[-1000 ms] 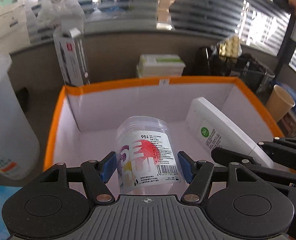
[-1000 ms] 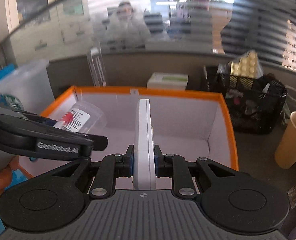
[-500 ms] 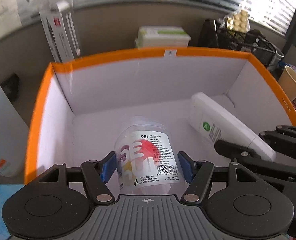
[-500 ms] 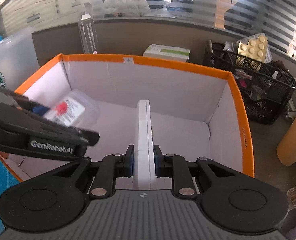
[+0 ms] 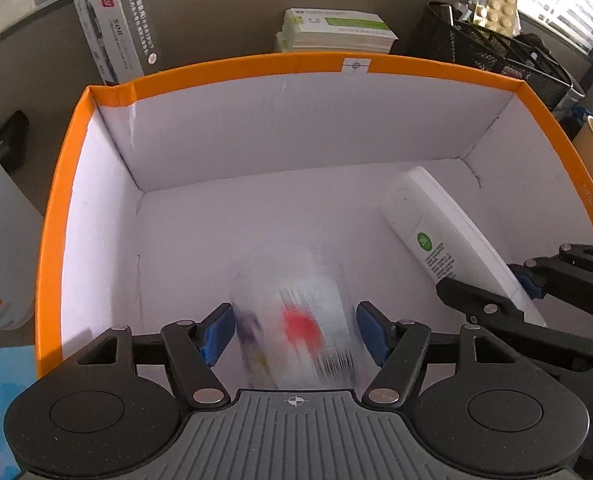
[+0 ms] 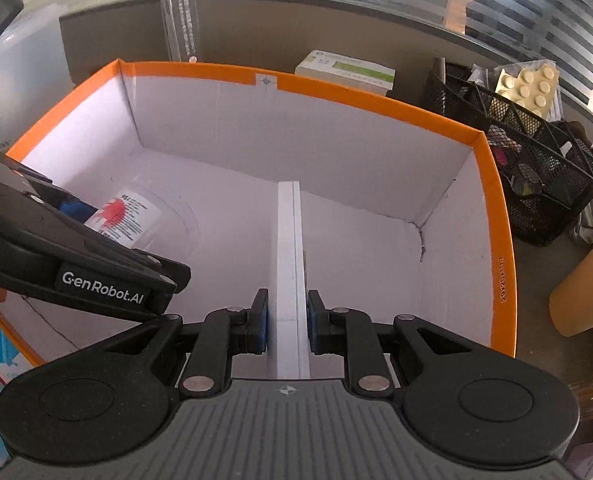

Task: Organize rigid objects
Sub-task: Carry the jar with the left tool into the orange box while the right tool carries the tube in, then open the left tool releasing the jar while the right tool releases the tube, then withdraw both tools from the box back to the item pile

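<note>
Grippers were held side by side over an orange-rimmed cardboard box [image 5: 72, 184] with white inner walls, both angled down into it. The left gripper [image 5: 294, 334] was seen with its jaws having just been opening; its blue pads [image 5: 216, 334] stood clear of a clear plastic cup [image 5: 296, 320] with a printed label, which was blurred in the left wrist view and lay between them, released. In the right wrist view the same cup [image 6: 136, 216] was found low in the left part of the box, partly hidden behind the left gripper's black body. The right gripper [image 6: 287, 322] was clenched on a slim white device [image 6: 288, 256], gripped by its narrow edges, with its far end reaching toward the floor of the box. From the left wrist view, that white device [image 5: 436, 232] was shown slanting in the right part of the box, a green round mark on its face. Behind the box, a black mesh basket [image 6: 536, 168], a stack of white-and-green boxes [image 5: 336, 34], a tall grey carton [image 5: 116, 28] and a brown paper cup [image 6: 588, 288] were noted on the tabletop [image 5: 224, 12].
</note>
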`<state>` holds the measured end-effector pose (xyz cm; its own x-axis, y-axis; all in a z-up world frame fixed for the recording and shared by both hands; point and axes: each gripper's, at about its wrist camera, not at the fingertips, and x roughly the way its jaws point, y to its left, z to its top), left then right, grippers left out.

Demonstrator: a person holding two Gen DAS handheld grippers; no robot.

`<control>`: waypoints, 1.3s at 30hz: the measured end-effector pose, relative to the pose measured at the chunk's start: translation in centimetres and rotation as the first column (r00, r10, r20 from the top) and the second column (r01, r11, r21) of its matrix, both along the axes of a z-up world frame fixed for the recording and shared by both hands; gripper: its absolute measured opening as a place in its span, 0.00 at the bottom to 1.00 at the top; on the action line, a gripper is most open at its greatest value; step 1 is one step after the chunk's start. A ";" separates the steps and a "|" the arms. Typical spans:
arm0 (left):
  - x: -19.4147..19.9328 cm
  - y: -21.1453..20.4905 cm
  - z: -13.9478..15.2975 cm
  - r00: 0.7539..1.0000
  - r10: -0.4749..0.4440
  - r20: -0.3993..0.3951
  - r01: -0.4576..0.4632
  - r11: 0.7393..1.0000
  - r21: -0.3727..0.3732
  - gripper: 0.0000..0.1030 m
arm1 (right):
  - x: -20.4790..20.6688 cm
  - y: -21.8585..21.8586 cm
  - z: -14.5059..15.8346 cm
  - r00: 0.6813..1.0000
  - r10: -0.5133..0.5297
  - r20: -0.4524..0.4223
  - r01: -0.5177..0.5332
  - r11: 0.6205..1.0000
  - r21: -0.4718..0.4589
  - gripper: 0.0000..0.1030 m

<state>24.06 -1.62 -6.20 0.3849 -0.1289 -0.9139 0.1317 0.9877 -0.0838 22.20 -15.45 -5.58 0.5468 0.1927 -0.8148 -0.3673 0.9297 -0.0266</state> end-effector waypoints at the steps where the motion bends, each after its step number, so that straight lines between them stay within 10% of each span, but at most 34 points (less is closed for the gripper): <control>1: 0.0 0.1 0.0 1.000 0.011 -0.006 -0.011 1.000 0.001 0.70 | 0.0 0.0 0.0 1.000 -0.001 -0.003 0.001 1.000 -0.004 0.17; 6: 0.2 0.4 0.0 0.999 0.031 -0.021 -0.031 1.000 -0.005 0.75 | 0.1 0.3 0.0 1.000 -0.005 -0.015 0.004 0.999 -0.043 0.19; 15: -0.4 0.1 0.7 1.000 0.018 -0.005 -0.018 1.000 -0.013 0.89 | -0.4 0.2 0.6 1.000 -0.011 0.029 0.014 0.996 -0.093 0.56; 27: -4.2 0.5 7.2 0.972 0.028 0.235 -0.027 1.000 -0.005 0.98 | -3.3 -0.2 3.7 0.987 -0.006 0.160 0.023 0.994 -0.107 0.70; 31: -8.0 1.7 9.1 0.925 0.094 0.369 -0.086 0.996 -0.037 0.98 | -6.5 -0.9 5.6 0.959 -0.052 0.280 0.072 0.996 -0.060 0.71; 35: -14.6 2.9 9.5 0.797 0.214 0.565 -0.188 0.976 -0.105 1.00 | -13.5 -2.5 6.4 0.865 -0.147 0.480 0.103 0.988 0.117 0.87; 39: -17.0 3.5 9.2 0.783 0.238 0.575 -0.204 0.971 -0.125 1.00 | -18.0 -3.5 5.8 0.837 -0.198 0.510 0.094 0.970 0.222 0.87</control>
